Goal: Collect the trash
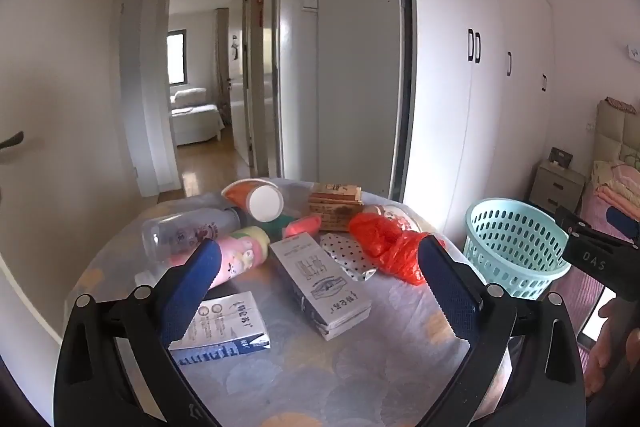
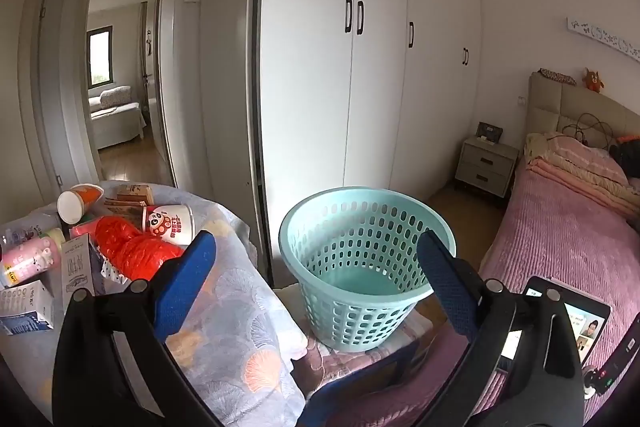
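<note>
Left pad hides part of the pink bottle [image 1: 240, 259]. Left gripper [image 1: 320, 287] wide open, empty, carton [image 1: 320, 283] between jaws. Right gripper [image 2: 316, 287] wide open, empty, basket [image 2: 360, 267] between jaws.

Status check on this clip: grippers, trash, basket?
Both hand-held grippers, left and right, open, empty. Trash on the table untouched, red crumpled plastic bag nearest. Light-blue perforated plastic basket empty, path clear.
</note>
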{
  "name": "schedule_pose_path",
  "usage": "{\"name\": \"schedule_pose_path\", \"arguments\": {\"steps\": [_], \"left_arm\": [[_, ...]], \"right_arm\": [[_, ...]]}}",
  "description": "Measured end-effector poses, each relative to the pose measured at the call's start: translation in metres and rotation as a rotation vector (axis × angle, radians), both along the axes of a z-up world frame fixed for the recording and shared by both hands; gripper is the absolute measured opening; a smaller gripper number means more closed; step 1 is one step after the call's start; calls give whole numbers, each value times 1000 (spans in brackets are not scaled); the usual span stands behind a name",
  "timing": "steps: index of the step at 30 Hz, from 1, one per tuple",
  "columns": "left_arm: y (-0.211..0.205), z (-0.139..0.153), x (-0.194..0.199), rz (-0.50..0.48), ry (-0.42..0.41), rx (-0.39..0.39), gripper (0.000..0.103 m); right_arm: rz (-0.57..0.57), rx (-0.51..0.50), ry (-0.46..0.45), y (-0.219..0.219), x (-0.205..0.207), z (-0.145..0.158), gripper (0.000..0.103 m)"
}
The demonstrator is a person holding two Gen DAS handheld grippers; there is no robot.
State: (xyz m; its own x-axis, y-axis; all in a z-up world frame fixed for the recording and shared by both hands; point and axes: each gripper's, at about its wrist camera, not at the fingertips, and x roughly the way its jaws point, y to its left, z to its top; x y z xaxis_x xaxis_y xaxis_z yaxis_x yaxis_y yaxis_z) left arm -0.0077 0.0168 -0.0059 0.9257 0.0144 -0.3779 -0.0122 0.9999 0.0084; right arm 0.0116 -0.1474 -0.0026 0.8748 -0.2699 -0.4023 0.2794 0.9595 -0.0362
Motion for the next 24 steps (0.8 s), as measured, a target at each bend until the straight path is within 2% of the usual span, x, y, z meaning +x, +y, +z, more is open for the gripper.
{"name": "schedule_pose_path", "arguments": {"steps": [24], "left_arm": [[48, 0, -8, 54, -5, -55, 95]], "right_arm": [[34, 6, 1, 12, 0, -1, 95]]}}
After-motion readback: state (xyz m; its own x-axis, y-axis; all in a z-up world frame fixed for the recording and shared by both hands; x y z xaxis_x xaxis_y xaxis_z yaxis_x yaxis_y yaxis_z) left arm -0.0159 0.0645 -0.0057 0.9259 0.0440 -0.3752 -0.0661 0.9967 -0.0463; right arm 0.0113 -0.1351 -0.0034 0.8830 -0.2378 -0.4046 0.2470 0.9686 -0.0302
